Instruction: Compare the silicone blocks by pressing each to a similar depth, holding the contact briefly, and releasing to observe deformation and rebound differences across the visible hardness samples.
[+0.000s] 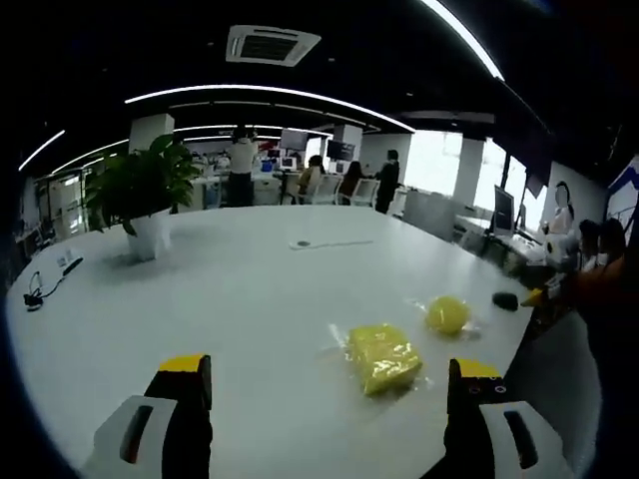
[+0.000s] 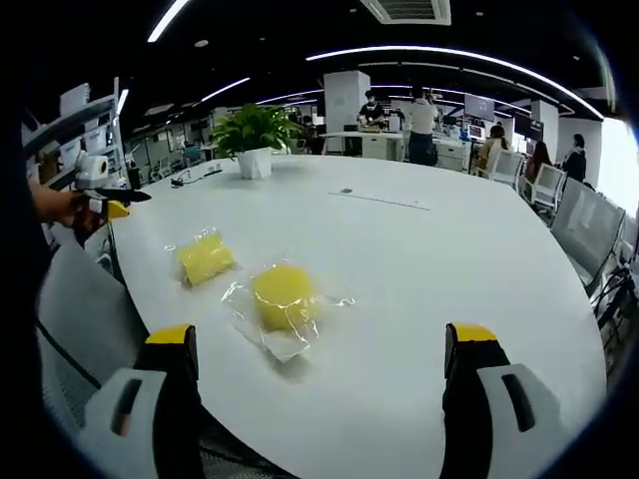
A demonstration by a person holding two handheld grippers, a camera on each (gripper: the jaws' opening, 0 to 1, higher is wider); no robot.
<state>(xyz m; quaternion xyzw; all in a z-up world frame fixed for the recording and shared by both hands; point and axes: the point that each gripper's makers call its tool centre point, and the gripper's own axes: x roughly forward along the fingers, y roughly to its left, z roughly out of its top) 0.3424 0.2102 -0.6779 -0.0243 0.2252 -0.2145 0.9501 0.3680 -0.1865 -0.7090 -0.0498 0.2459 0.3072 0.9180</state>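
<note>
Two yellow silicone samples in clear wrap lie on the white table. In the left gripper view a squarish yellow block sits just ahead between my jaws, right of centre, with a round yellow sample beyond it. My left gripper is open and holds nothing. In the right gripper view the round sample lies close ahead and the squarish block farther left. My right gripper is open and touches neither. The left gripper, held in a hand, shows at that view's left edge.
A potted plant in a white pot stands on the far side of the table, also seen as the plant. A cable lies near the left rim and a small dark object near the right rim. Office chairs and people stand beyond.
</note>
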